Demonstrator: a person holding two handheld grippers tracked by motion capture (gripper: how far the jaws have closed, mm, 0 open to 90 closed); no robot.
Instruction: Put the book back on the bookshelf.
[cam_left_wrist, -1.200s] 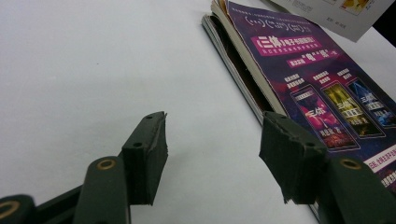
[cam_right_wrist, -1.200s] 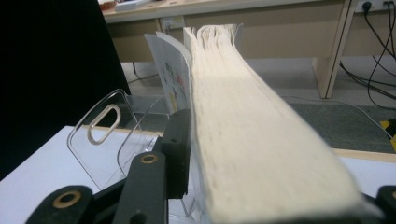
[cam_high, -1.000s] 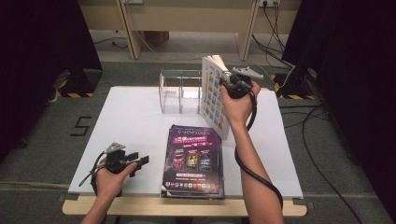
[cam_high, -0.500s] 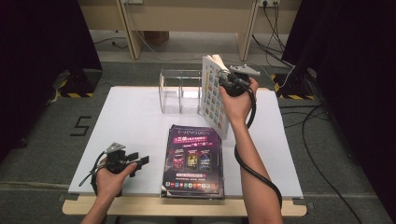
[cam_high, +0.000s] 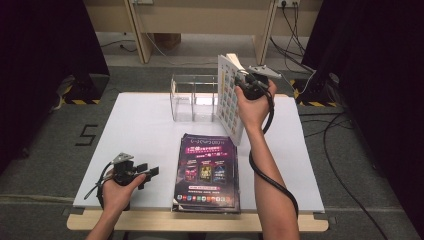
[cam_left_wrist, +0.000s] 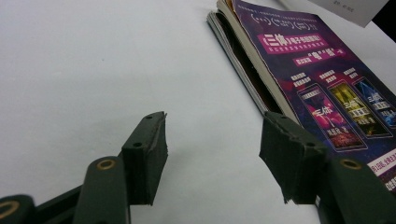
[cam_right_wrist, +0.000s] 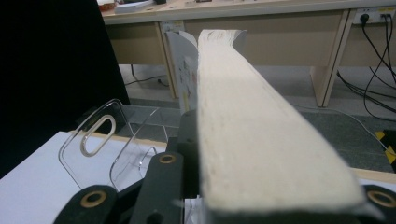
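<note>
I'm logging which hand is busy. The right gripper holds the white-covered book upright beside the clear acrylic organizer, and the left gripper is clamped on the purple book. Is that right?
Not quite. The left gripper is not clamped on the purple book: in the left gripper view its jaws stand open over the bare table, beside the book. The right gripper does hold the white-covered book upright beside the clear acrylic organizer.

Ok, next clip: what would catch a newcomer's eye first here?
The white book held upright in the right tongs, lifted beside the clear rack at the table's far edge. Then the purple magazine lying flat on a stack at the near edge, with the left tongs open and empty beside it.
</note>
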